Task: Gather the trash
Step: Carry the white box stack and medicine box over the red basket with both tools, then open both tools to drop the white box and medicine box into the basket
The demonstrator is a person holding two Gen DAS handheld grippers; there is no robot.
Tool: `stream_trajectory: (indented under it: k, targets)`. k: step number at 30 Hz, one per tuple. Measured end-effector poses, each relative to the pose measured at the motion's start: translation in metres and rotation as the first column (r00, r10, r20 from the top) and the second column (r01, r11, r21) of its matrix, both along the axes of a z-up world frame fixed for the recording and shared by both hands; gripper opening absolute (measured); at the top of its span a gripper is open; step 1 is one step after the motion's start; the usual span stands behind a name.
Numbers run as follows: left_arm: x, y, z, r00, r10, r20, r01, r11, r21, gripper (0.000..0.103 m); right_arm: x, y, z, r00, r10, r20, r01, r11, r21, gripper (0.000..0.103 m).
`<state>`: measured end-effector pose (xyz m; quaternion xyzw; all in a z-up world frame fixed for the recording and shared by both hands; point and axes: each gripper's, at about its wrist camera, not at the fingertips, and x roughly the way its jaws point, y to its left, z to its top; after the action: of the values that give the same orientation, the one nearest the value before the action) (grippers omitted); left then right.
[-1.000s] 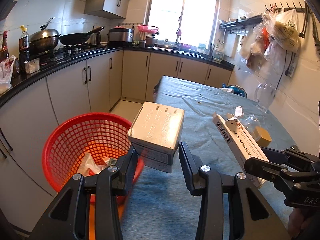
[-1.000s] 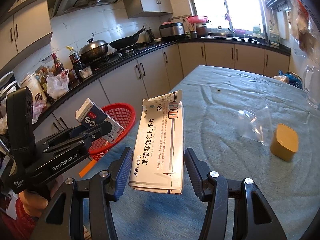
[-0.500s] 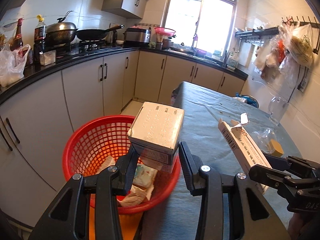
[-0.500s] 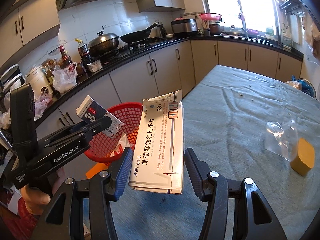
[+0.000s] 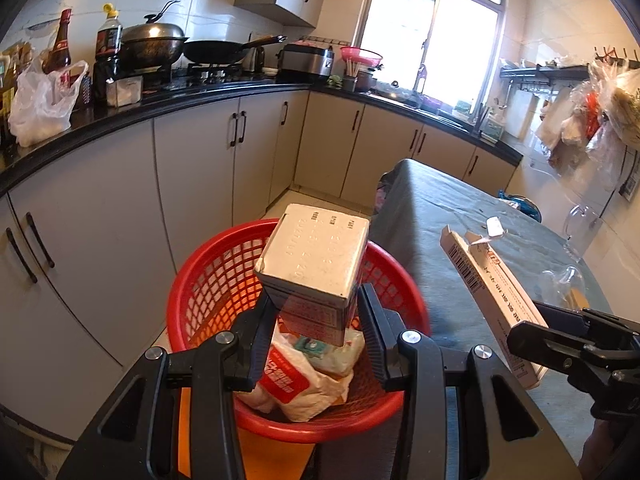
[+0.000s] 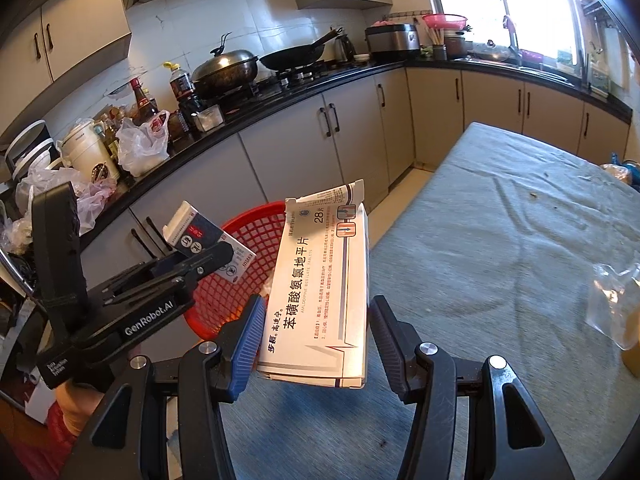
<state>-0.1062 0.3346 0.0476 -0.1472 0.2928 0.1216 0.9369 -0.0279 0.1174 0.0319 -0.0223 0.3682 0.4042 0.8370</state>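
My left gripper [image 5: 318, 314] is shut on a small grey-white carton [image 5: 316, 264] and holds it right over the red mesh basket [image 5: 208, 280], which holds crumpled wrappers [image 5: 304, 376]. My right gripper [image 6: 316, 328] is shut on a flat white medicine box [image 6: 324, 292] with Chinese print, held over the table's left edge. In the right wrist view the left gripper [image 6: 192, 268] with its carton [image 6: 200, 236] is over the basket [image 6: 248, 248]. In the left wrist view the right gripper [image 5: 576, 344] and its box [image 5: 492, 284] are at the right.
The table under a grey-blue cloth [image 6: 500, 240] carries a clear plastic piece [image 6: 612, 300] and a tan block [image 6: 632, 344] at the right. Kitchen cabinets [image 5: 192, 184] and a black counter with pots and bottles [image 5: 152, 52] run along the left, close behind the basket.
Both grippers have moved left, away from the table. The left gripper's carton went from the table edge to over the basket's middle. The right gripper's box came closer to the basket.
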Motion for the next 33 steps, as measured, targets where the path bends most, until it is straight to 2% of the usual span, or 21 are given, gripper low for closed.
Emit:
stream_trajectory:
  k: [12,33]
  targets:
    - [0.0,0.02,-0.014,0.999,0.027,-0.027,-0.027,1.0,-0.015,0.04,0.011,0.035,-0.002,0.999,0.034,-0.039,-0.033,0.999,0.008,0.058]
    - [0.006,0.032,-0.027,0.998,0.02,-0.053,-0.022,0.999,-0.034,0.04,0.033,0.062,-0.021,0.991,0.034,-0.128,-0.033,0.999,0.007,0.058]
